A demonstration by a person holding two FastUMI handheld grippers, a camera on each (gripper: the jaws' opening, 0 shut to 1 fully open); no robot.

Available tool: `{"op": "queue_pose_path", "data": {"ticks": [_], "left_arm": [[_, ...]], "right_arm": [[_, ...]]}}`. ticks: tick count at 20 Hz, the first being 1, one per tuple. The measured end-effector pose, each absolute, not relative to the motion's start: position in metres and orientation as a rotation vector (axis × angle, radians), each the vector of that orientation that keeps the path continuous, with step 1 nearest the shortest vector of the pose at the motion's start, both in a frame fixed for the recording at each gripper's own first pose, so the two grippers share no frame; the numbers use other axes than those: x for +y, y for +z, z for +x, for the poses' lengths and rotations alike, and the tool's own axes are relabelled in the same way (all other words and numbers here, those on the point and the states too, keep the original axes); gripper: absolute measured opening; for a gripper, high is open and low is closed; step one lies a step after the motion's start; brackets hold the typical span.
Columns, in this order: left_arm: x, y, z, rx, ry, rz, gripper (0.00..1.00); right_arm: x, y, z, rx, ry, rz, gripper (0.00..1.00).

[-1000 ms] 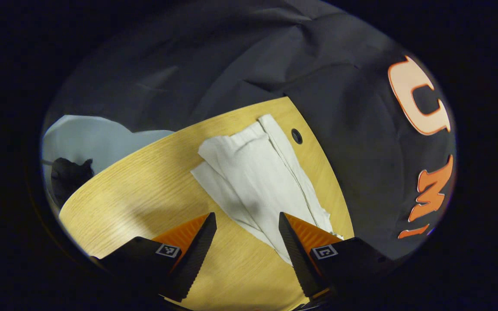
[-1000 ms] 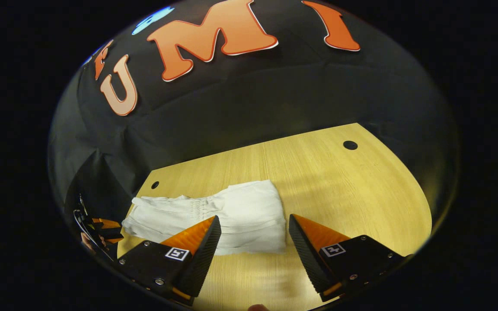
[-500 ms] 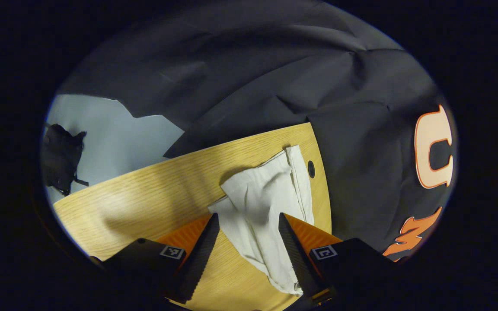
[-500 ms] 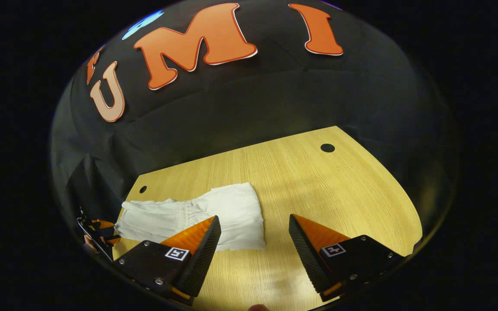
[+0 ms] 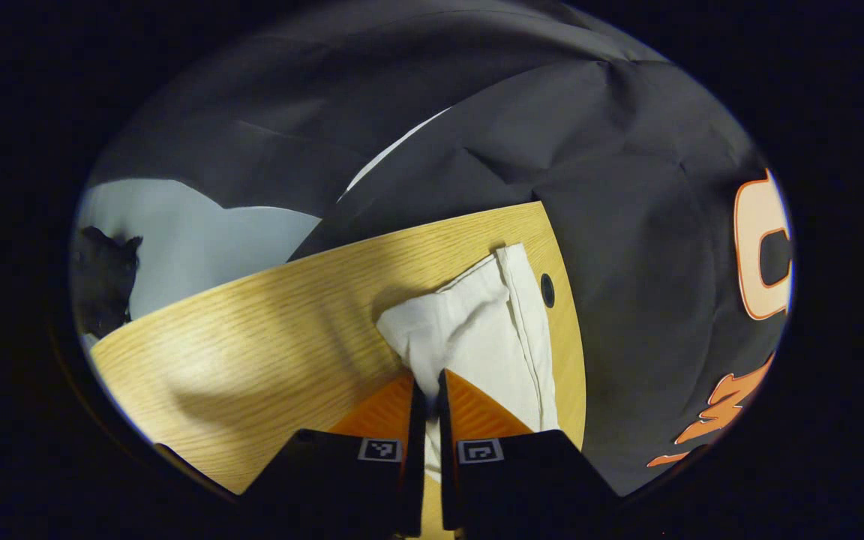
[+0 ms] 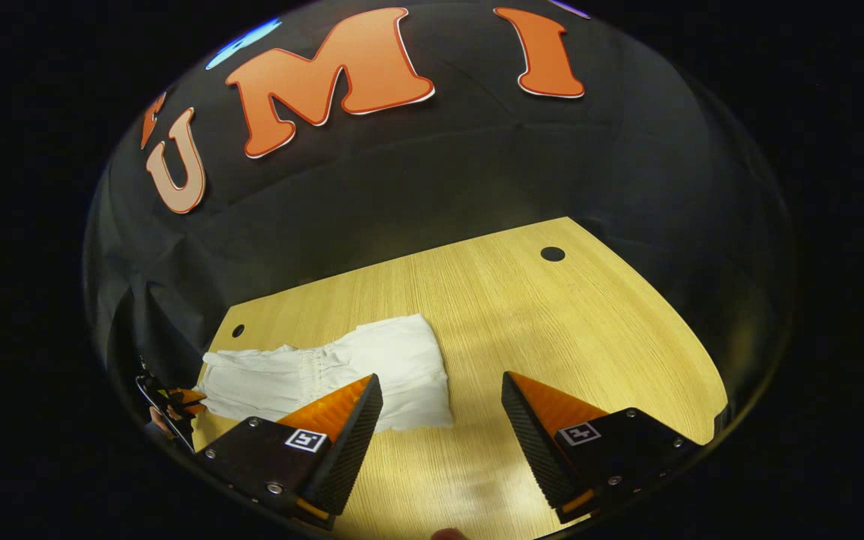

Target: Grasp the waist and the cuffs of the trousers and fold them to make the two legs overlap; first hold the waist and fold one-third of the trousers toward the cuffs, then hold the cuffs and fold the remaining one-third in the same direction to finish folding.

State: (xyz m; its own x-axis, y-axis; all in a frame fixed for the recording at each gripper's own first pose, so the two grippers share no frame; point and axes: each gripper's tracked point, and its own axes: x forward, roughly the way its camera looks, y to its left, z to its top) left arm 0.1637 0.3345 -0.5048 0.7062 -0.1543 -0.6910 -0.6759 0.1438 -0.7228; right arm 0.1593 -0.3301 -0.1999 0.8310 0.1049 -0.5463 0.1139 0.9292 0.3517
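1. At the left end of the bench, the left tool (image 5: 426, 390) is seen with its two toothed fingers drawn almost together, a fold of the white trousers (image 5: 477, 330) pinched between them.
2. The trousers (image 6: 327, 371) are soft, wrinkled white cloth, laid in a long band along the left half of the bench (image 6: 522, 315); a gathered, ribbed section is seen near the band's middle, and a straight seam runs along one edge in the left gripper view.
3. One end of the cloth lies close to the bench's rounded left corner, just beside a small round hole (image 5: 547, 289) in the top.
4. The bench top is pale wood laminate with fine straight grain and curved corners; a second round hole (image 6: 552, 253) is seen near the far right corner.
5. The right tool (image 6: 439, 409) is held wide apart above the front edge, nothing between its ridged, wedge-shaped fingers; the squared right end of the trousers lies just beyond its left finger.
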Motion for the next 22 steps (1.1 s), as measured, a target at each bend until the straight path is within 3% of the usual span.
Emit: {"op": "queue_pose_path", "data": {"ticks": [4, 13, 22], "left_arm": [[0.340, -0.474, 0.173, 0.675, 0.406, -1.355, 0.05], [0.315, -0.320, 0.197, 0.546, 0.284, -1.123, 0.07], [0.236, -0.217, 0.238, 0.471, 0.155, -1.041, 0.07]], "right_arm": [[-0.332, -0.201, 0.148, 0.598, -0.022, 0.383, 0.97], [-0.351, -0.203, 0.146, 0.583, 0.047, 0.344, 0.97], [-0.381, -0.199, 0.134, 0.553, 0.079, 0.360, 0.98]]}}
